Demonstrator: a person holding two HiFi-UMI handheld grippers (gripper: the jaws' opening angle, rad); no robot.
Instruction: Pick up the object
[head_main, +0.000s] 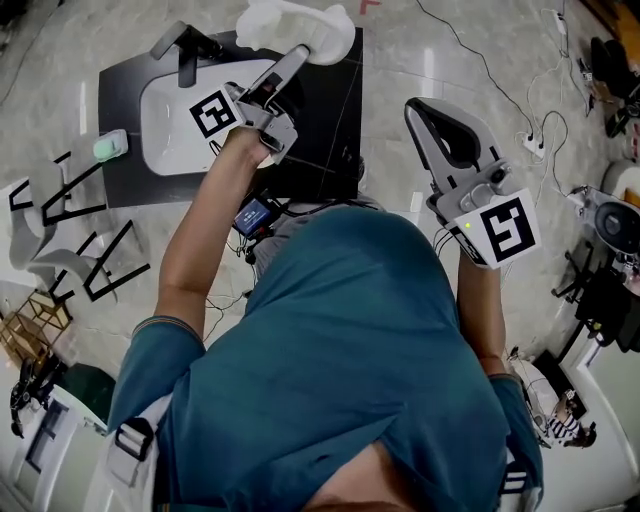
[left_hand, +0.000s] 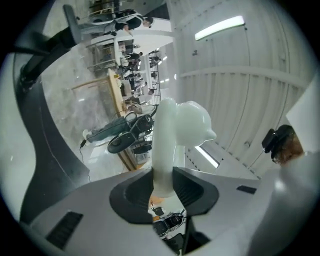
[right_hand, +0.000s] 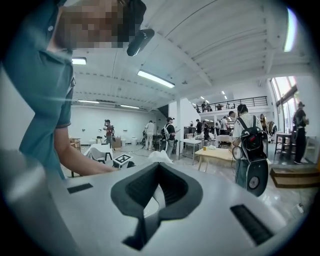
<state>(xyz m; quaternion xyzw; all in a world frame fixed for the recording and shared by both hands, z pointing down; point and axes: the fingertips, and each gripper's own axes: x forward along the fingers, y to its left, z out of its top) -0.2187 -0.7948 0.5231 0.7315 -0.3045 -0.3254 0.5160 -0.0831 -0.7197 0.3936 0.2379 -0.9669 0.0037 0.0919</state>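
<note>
The white plastic object (head_main: 300, 25) is held aloft by the left gripper (head_main: 290, 62), clear of the black surface (head_main: 330, 120) over whose far edge it is seen in the head view. In the left gripper view, the object (left_hand: 172, 135) is clamped at its lower stem between the two dark fingers (left_hand: 187, 187). Its curved, bulbous upper part stands well beyond the fingertips and is left free. The left gripper (left_hand: 162, 182) is thus clenched on the stem, with both pads pressed against it and no gap to be seen at either side.

The grip is judged to be placed low on the narrow stem because that part fits between the pads, whereas the wider head would not. With the object off the surface, the pick-up is judged to be all but done.

A white tray (head_main: 170, 120) is left on the black surface, below and to the left of the object. The right gripper (head_main: 420, 110) is kept well apart at the person's other side. Its fingers (right_hand: 177, 187) are closed tip to tip on nothing, presumably because it is not needed for this lift.
</note>
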